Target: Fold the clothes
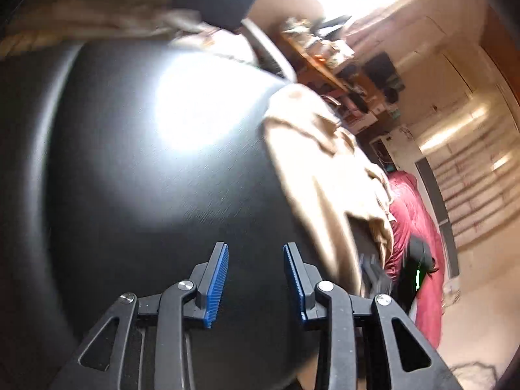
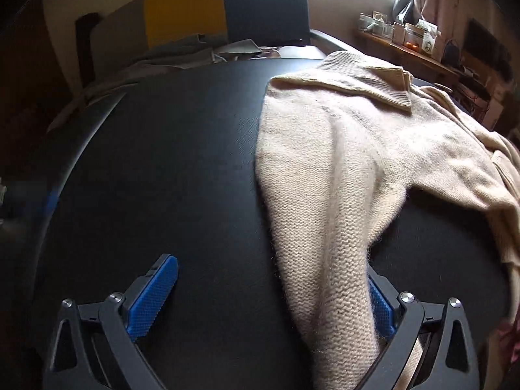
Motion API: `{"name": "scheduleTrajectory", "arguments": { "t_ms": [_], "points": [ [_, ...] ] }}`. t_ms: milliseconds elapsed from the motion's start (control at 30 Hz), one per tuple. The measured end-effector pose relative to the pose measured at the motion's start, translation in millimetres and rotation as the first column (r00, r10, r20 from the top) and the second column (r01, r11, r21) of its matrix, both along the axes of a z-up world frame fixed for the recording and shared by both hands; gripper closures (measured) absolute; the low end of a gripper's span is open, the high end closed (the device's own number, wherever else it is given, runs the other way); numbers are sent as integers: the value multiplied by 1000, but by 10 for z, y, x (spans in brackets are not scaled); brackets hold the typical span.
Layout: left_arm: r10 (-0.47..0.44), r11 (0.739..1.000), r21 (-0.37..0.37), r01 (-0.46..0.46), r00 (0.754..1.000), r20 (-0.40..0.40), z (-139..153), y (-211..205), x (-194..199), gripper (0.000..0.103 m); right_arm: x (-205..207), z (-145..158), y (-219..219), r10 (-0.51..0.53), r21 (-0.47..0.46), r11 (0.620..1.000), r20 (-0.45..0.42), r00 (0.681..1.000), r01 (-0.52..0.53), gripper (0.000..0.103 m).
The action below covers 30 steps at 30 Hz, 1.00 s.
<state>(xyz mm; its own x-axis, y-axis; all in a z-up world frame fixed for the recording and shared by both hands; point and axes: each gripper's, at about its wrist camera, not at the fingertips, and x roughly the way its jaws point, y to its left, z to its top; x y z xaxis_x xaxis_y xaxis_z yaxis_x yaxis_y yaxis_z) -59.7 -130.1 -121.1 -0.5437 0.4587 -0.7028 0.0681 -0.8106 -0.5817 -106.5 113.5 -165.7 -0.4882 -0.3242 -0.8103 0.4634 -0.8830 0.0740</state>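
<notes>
A beige knitted sweater (image 2: 351, 149) lies crumpled on the right part of a black table (image 2: 169, 162), collar at the far end. One sleeve or hem runs down between the wide-open jaws of my right gripper (image 2: 269, 289) and drapes against its right finger pad (image 2: 382, 308). The jaws are not closed on it. In the left wrist view the sweater (image 1: 321, 162) lies to the right. My left gripper (image 1: 256, 279) is open and empty above bare table (image 1: 146, 195), left of the sweater.
A dark chair back (image 2: 265, 3) stands behind the table's far edge, with grey cloth (image 2: 182, 52) piled beside it. A cluttered wooden shelf (image 2: 406, 42) stands at the right. A red blanket (image 1: 412, 227) lies on the floor beyond the table's right edge.
</notes>
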Motion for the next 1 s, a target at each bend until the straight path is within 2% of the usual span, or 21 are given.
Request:
{"name": "scheduleTrajectory", "arguments": {
  "t_ms": [100,167,300,400,500,633,700,733,767,833,900,1000],
  "points": [
    [-59,998,10,59,998,-3,65,223,-554,68,83,47,185,0,-86,996,16,1000,1,0],
    [-73,997,-21,74,997,13,56,386,-960,68,97,74,304,-2,-138,990,27,1000,6,0],
    [-80,995,-51,84,995,67,-144,611,-1425,68,73,93,453,-10,-206,978,31,999,16,0],
    [-76,990,-115,86,993,88,-335,699,-1350,68,116,128,488,-2,-233,972,32,999,10,0],
    [-92,987,-121,108,987,133,-508,860,-1433,67,128,188,544,-9,-273,962,42,999,20,0],
    [-51,974,-219,65,997,66,-530,1030,-1334,66,-53,418,928,-85,-302,950,-13,996,77,0],
    [-41,948,-313,55,998,51,-517,1147,-1315,70,-267,535,1052,-129,-281,953,-46,991,112,0],
    [-40,932,-358,54,998,46,-513,1200,-1306,85,-396,564,1119,-151,-253,959,-64,986,130,0],
    [-49,930,-364,60,998,41,-524,1214,-1299,96,-526,592,1187,-172,-226,963,-83,982,149,0],
    [-38,937,-346,49,999,40,-537,1154,-1285,96,-824,620,1308,-206,-172,968,-108,973,186,0],
    [-8,950,-312,21,999,44,-546,1032,-1269,97,-1086,554,1369,-224,-114,970,-82,971,214,0],
    [36,955,-296,-20,998,48,-552,814,-1223,97,-1459,270,1373,-242,-4,970,-8,970,242,0]
  ]
}}
